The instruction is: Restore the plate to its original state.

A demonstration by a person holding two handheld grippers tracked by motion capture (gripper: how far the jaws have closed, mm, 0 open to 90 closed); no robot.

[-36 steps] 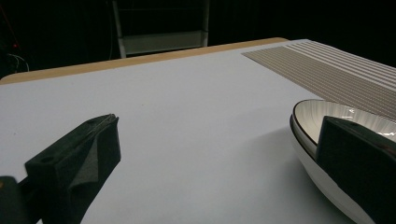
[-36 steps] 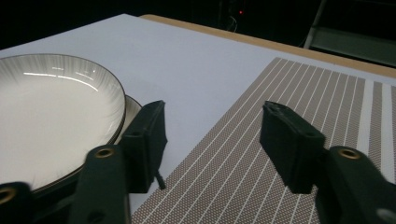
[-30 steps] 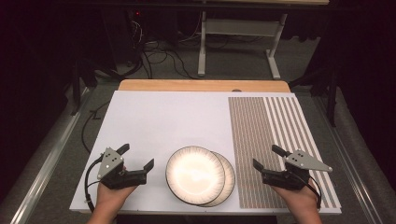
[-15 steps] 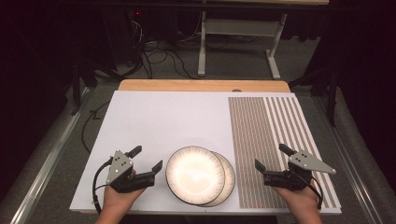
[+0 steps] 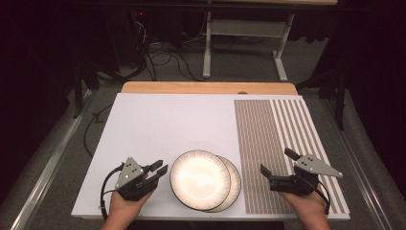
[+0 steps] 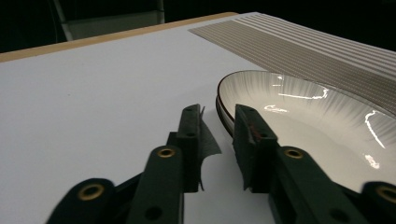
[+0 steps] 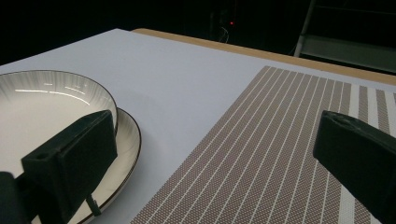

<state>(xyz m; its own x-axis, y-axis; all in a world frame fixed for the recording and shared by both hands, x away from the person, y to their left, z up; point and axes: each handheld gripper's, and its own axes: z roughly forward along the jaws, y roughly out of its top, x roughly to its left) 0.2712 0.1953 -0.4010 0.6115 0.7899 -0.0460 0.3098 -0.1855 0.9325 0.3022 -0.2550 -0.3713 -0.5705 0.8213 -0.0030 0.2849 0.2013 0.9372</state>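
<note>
Item: 2 stacked plates, near edge of the white table (image 5: 158, 124), centre.
- Upper plate (image 5: 200, 178): white, ribbed, dark rim; sits offset to the left on the lower plate (image 5: 233, 189), whose right crescent shows. Both hold nothing.
- Striped placemat (image 5: 282, 143): flat on the table's right part, its left edge just beside the lower plate. Nothing lies on it.
- Left gripper (image 5: 160, 171): jaws parted by a narrow gap, gripping nothing, tips at the left rim of the plates.
- Right gripper (image 5: 278, 165): jaws spread wide, nothing between them, above the placemat, apart from the plates.

Risks, as judged:
- The narrow left gap may catch both rims at once, or only nudge the stack, sliding it rightward.
- Glossy glaze invites slipping from a 1-sided pinch; the offset upper plate could tip or clatter.
</note>
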